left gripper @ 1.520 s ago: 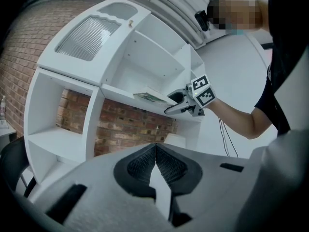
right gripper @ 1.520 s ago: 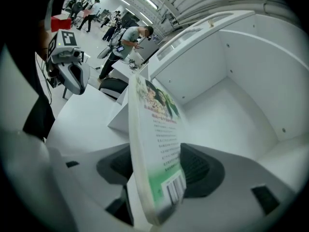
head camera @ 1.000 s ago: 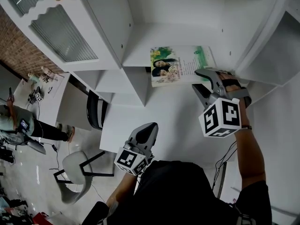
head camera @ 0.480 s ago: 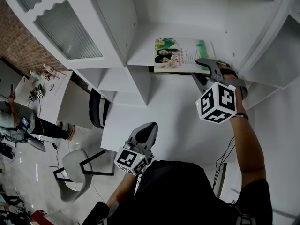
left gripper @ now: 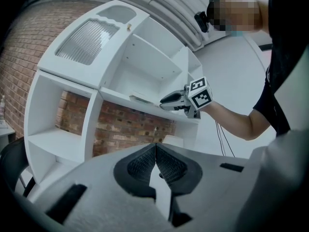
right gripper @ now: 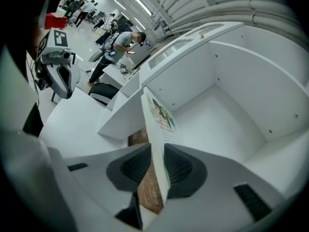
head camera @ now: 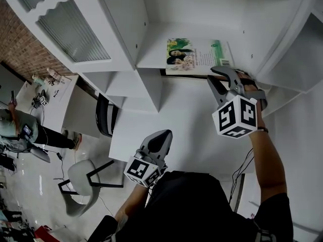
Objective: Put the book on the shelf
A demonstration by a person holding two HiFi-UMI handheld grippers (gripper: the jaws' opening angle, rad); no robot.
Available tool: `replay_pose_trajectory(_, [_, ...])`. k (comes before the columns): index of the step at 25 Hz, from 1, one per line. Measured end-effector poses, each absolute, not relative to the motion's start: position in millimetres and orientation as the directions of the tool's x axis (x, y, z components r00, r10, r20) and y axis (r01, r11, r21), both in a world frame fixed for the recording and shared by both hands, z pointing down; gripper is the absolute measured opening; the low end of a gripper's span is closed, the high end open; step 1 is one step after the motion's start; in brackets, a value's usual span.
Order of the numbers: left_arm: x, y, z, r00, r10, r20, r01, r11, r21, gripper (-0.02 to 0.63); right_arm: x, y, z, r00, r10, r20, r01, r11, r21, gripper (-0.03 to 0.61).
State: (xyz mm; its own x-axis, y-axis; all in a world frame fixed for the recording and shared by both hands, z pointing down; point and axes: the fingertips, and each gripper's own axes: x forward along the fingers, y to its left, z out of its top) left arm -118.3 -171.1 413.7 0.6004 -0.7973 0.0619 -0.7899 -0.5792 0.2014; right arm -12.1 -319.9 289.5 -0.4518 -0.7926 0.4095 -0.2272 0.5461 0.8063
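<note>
The book (head camera: 197, 57), thin with a green and white cover showing two people, lies flat on the white shelf (head camera: 151, 59) of an open compartment. My right gripper (head camera: 218, 78) reaches level to its near right corner. In the right gripper view the book's edge (right gripper: 159, 112) runs between the pads (right gripper: 179, 166); the jaws have just been closing and now press on it from both sides. My left gripper (head camera: 160, 139) hangs low over the desk, shut with nothing in it, its jaws meeting (left gripper: 155, 151). From there the right gripper (left gripper: 170, 100) shows at the shelf.
Side walls and a shelf above bound the compartment (right gripper: 217, 124). A ribbed-glass cabinet door (head camera: 75, 32) is up left. A white desk (head camera: 176, 130) lies below the shelf, with a black chair (head camera: 103, 117) at its left. A grey chair (head camera: 81, 180) and a person (head camera: 20, 130) are far left.
The book has slid deeper onto the shelf and no longer overhangs its front edge. The right gripper followed it and its jaws narrowed. The left gripper stayed put.
</note>
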Motion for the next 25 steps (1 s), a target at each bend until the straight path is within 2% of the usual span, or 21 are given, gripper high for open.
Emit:
replay_pose_trajectory(7, [-106.6,-163.8,416.4,0.620,-0.783,0.058,-0.777,-0.601,0.188,0.018,-12.6,-328.9,293.3,-0.450,-0.790,0.416,-0.259,0.561,0.786,0.094])
replay_pose_trajectory(15, [-112.2,-160.8,416.7,0.610,-0.791,0.052,-0.784,-0.593,0.184,0.018,-9.6,-312.0,290.5,-0.466,-0.821,0.330,-0.291,0.494,0.819,0.093])
replay_pose_trajectory(19, [-113.0,-160.5,420.4,0.608,-0.792,0.061,-0.785,-0.588,0.193,0.018,-7.3,-295.4,298.1,-0.489,-0.808,0.329,-0.324,0.518,0.791,0.046])
replay_pose_trajectory(25, [-105.4,-164.6,414.6,0.621,-0.782,0.056,-0.776,-0.603,0.188,0.018,-6.0,-275.6,316.6,-0.523,-0.773,0.360,-0.359,0.583,0.729,0.035])
